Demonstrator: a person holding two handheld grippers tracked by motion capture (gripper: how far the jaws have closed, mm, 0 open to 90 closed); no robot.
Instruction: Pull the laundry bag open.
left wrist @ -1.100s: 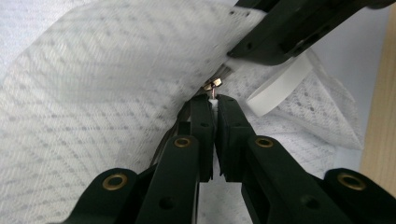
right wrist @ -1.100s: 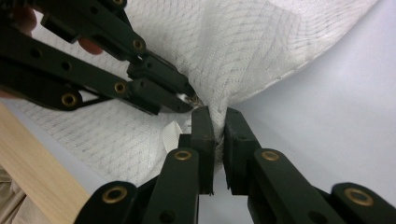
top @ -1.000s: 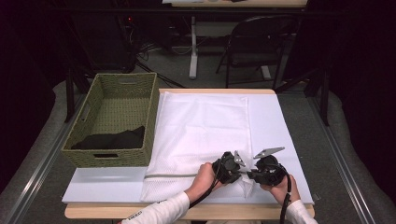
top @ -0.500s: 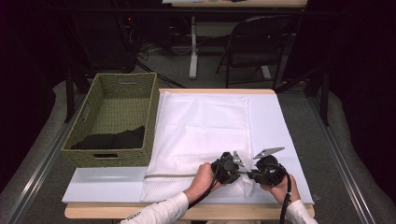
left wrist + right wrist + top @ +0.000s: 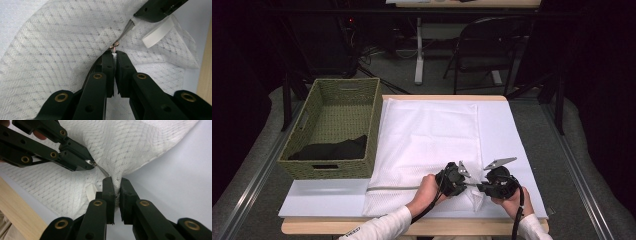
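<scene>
— Near the table's front edge, what's happening with the mesh laundry bag?
— Left gripper is clenched on the zipper pull; right gripper pinches the bag's corner.
— Which step, then?
— Likely working the zipper. Next: hold the corner taut and draw the pull steadily along.

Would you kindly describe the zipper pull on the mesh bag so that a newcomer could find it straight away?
Start at the white mesh laundry bag spread on the table beside the green woven basket. Follow its grey zipper line along the near edge to the right, where the left hand-held gripper is shut on the zipper pull. It is the one small coppery metal piece amid white mesh.
</scene>
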